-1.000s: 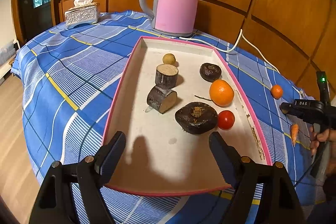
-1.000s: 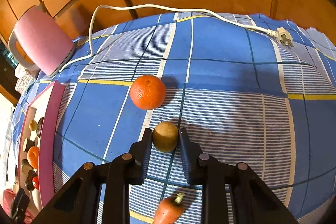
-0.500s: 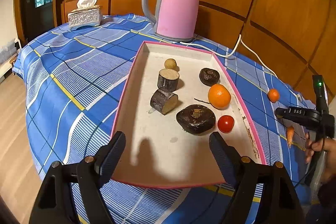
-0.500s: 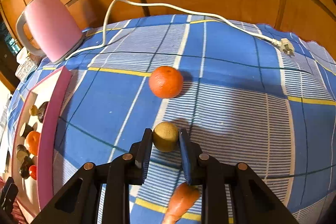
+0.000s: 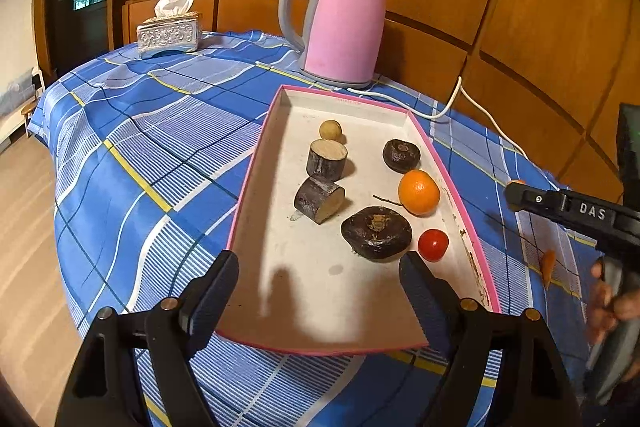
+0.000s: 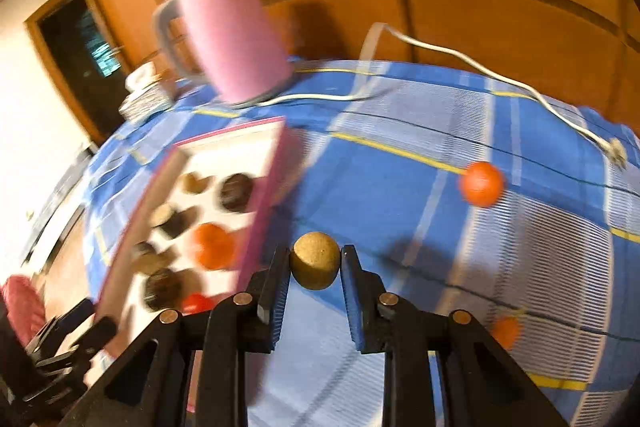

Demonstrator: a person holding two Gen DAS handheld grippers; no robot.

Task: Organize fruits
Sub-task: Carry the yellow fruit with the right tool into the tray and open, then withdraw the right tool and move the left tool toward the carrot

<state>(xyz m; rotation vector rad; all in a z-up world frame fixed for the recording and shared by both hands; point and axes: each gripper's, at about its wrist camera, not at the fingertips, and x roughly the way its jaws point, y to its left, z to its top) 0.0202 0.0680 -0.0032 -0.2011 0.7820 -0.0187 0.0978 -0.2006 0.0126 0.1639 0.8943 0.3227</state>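
My right gripper (image 6: 315,269) pinches a small brown fruit (image 6: 314,265) between its pads, pink tray (image 6: 264,203) just left of it. My left gripper (image 5: 318,289) spread wide, empty, tray's near end between its fingers.

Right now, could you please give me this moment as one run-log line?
right gripper: shut on small brown fruit | left gripper: open, empty, over pink tray | orange, carrot: on cloth

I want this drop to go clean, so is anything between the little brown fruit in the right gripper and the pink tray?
Only the tray's own raised pink side wall, which the small brown fruit, clamped in the right gripper, must clear. The blue cloth between them looks bare. Inside, an orange sits close behind that wall.
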